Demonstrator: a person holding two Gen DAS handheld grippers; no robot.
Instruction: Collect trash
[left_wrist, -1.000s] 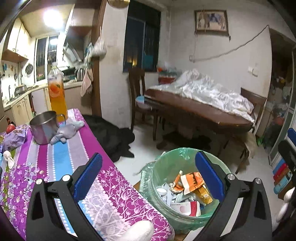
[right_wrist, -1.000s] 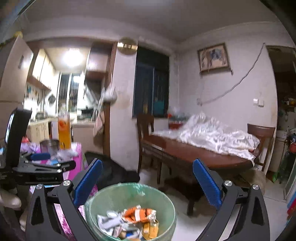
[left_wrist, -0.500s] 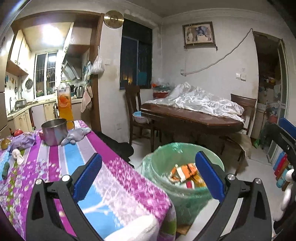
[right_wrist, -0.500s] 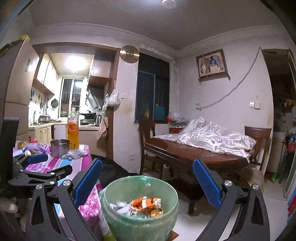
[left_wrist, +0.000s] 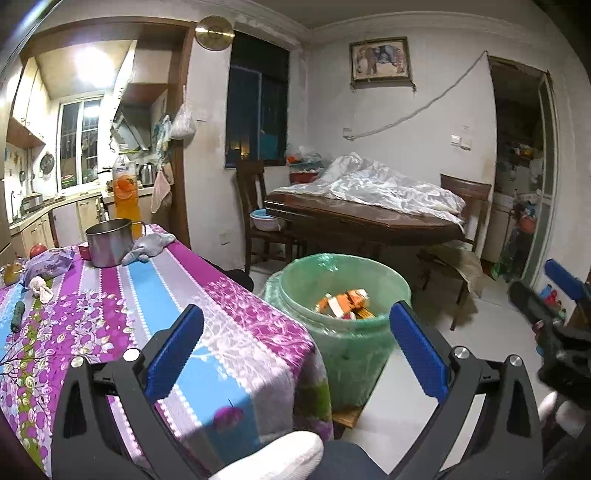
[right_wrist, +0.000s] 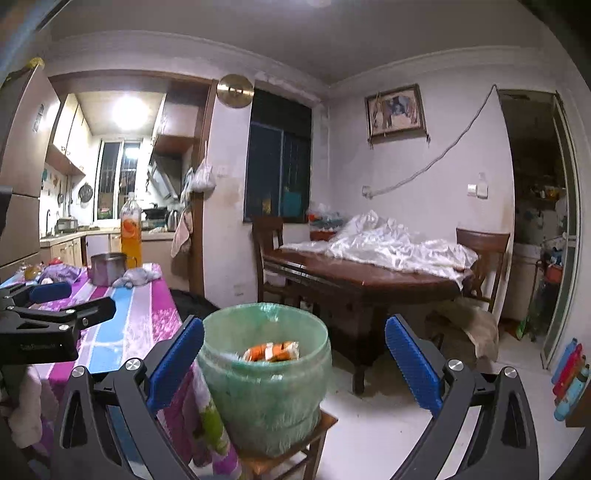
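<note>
A green-lined trash bin (left_wrist: 343, 295) stands on a small wooden stool beside the table and holds orange and white wrappers (left_wrist: 343, 301); it also shows in the right wrist view (right_wrist: 264, 384). My left gripper (left_wrist: 295, 354) is open and empty, above the table corner and the bin. My right gripper (right_wrist: 293, 365) is open and empty, in front of the bin. On the purple striped tablecloth (left_wrist: 110, 314) lie a purple wrapper (left_wrist: 50, 266), a crumpled white scrap (left_wrist: 40, 290) and a small green item (left_wrist: 16, 315).
A steel pot (left_wrist: 109, 242), a grey cloth (left_wrist: 149, 247), an orange drink bottle (left_wrist: 125, 192) and fruit (left_wrist: 37, 251) stand at the table's far end. A dark wooden table (left_wrist: 362, 221) with white sheeting and chairs is behind the bin. My other gripper shows at the left of the right wrist view (right_wrist: 48, 314).
Both grippers have drawn back and lowered away from the bin, so it looks farther off and more side-on. Both stay open and empty.
</note>
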